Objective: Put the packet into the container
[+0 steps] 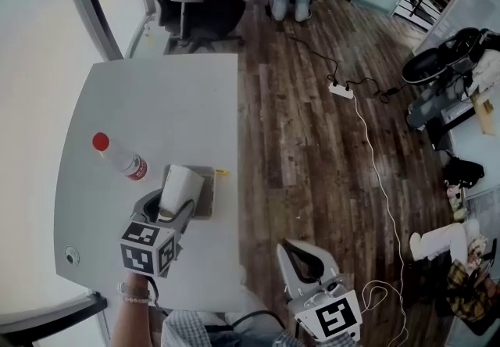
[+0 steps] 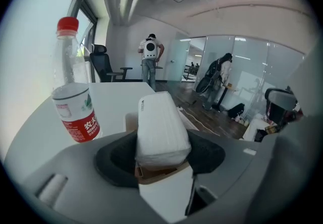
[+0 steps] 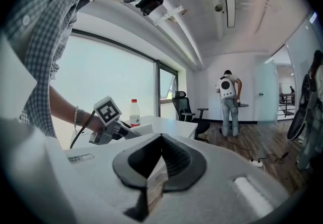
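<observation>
Left gripper view shows the left gripper [image 2: 164, 160] clamped on a white tissue packet [image 2: 160, 127], poised over the shallow container [image 1: 206, 195] at the head view's lower left. The placing step seems at hand: the packet needs lowering inside, then releasing. The right gripper [image 3: 160, 167] hangs closed and empty.

Your pale grey table [image 1: 172, 95] carries a clear bottle [image 1: 121, 158] with a red cap, standing upright towards the left; a shallow grey container [image 1: 206, 197] near its right; a small yellow scrap [image 1: 223, 173] just beside that container's far corner
</observation>
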`<action>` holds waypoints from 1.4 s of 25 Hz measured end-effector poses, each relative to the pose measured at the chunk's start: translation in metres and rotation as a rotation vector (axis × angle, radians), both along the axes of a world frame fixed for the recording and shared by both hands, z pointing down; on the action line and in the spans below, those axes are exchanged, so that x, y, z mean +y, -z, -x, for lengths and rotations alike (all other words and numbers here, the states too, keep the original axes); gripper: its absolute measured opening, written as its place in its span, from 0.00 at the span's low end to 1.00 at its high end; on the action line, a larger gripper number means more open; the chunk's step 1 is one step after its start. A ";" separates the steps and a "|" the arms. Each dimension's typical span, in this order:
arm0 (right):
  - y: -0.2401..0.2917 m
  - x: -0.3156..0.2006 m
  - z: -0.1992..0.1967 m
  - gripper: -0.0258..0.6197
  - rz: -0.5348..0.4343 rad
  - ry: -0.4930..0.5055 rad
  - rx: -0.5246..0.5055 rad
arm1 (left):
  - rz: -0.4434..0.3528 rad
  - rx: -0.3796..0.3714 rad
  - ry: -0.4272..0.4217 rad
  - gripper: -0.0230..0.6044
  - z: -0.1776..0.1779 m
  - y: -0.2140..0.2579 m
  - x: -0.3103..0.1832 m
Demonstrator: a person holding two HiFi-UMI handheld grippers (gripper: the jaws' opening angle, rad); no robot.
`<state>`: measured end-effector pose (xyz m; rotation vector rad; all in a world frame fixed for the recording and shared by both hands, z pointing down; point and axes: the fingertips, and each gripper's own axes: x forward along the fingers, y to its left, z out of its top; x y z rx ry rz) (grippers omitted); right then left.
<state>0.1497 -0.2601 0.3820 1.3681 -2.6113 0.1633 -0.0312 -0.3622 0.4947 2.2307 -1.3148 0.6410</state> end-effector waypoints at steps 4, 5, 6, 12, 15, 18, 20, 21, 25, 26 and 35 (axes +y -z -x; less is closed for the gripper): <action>-0.005 0.003 -0.004 0.04 0.016 -0.010 0.004 | 0.014 -0.088 -0.051 0.47 -0.006 -0.008 0.002; -0.006 0.004 -0.005 0.04 0.018 -0.010 0.005 | 0.015 -0.103 -0.061 0.47 -0.008 -0.009 0.003; -0.007 0.005 -0.005 0.04 0.019 -0.010 0.005 | 0.013 -0.117 -0.067 0.47 -0.009 -0.009 0.003; -0.008 0.008 -0.007 0.04 0.010 -0.021 0.010 | 0.013 -0.124 -0.056 0.49 -0.010 -0.011 0.005; -0.005 0.006 -0.008 0.04 0.003 -0.022 0.018 | -0.010 -0.117 -0.050 0.53 -0.006 -0.011 0.000; -0.001 0.007 -0.006 0.04 -0.004 -0.029 0.016 | -0.001 -0.070 -0.040 0.58 -0.008 -0.007 0.000; 0.001 0.008 -0.003 0.04 -0.003 -0.030 0.006 | -0.004 -0.053 -0.037 0.58 -0.007 -0.003 0.000; 0.001 0.009 -0.003 0.04 -0.007 -0.030 0.008 | -0.009 -0.043 -0.034 0.58 -0.006 0.001 0.001; 0.006 0.015 -0.004 0.04 -0.021 -0.028 0.010 | -0.033 0.001 -0.019 0.55 -0.006 0.020 0.003; 0.007 0.016 -0.003 0.04 -0.028 -0.027 0.014 | -0.040 0.003 -0.019 0.55 -0.005 0.024 0.004; 0.024 0.027 0.008 0.04 -0.078 -0.014 0.014 | -0.101 0.083 -0.013 0.34 0.002 0.066 0.021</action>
